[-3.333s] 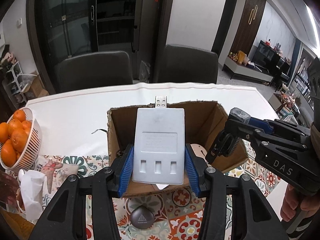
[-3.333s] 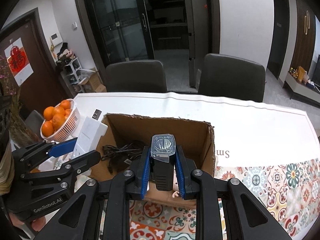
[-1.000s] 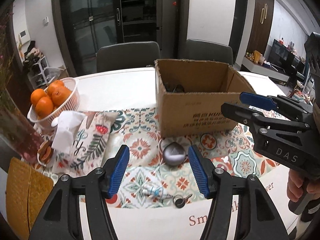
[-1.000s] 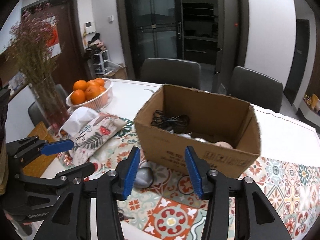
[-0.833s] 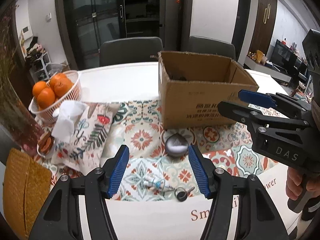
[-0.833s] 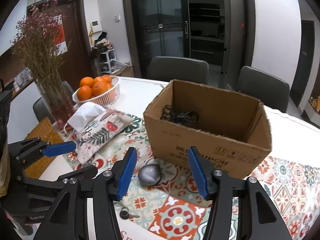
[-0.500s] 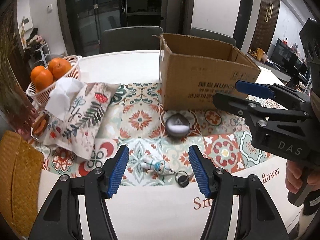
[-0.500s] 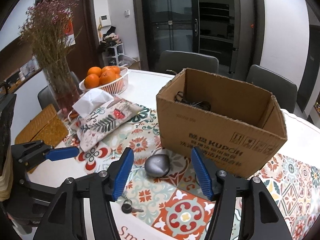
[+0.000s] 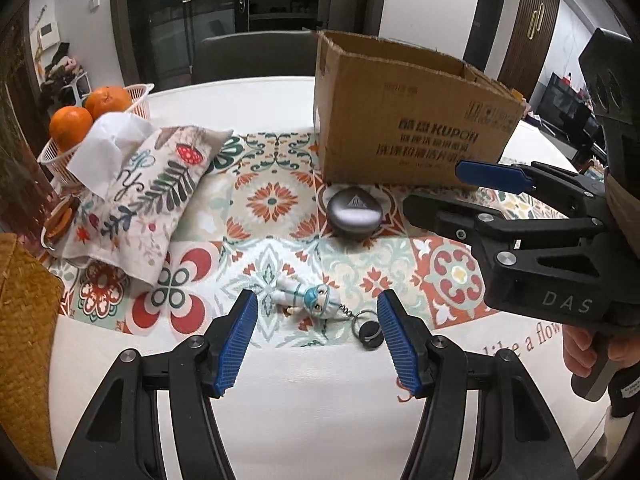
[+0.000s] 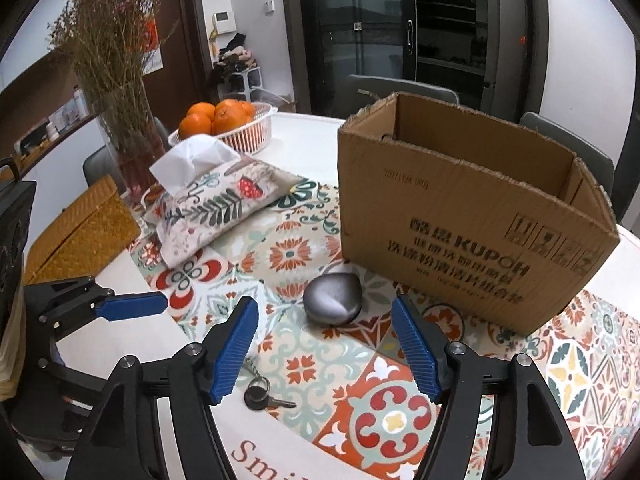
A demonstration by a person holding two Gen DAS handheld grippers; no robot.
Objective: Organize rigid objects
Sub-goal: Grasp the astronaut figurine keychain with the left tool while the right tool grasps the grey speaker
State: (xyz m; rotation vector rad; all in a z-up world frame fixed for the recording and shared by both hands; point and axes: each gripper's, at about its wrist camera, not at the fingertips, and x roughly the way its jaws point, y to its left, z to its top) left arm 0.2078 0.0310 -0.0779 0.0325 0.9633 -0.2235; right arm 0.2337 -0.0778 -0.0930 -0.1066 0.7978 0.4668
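I had my left gripper (image 9: 316, 336) spread wide and empty above the small white-and-teal figurine keychain (image 9: 310, 300) lying on the patterned tablecloth (image 9: 272, 200). My right gripper (image 10: 324, 348) was equally wide, framing the dark grey rounded pebble-shaped case (image 10: 333, 305) just beside the brown cardboard box (image 10: 460, 236).

The left tongs (image 9: 316, 338) hang wide apart with nothing between the blue pads. Just ahead of them, on the patterned part of the bench (image 9: 320, 400), lies a small figurine keychain (image 9: 310, 298), its ring and key fob (image 9: 368, 332) close to the right-hand pad. Farther ahead sits a gray rounded case (image 9: 354, 214), touching or just short of the cardboard box (image 9: 404, 128). The right tongs (image 9: 452, 188) reach in from the right side, also spread and holding nothing.
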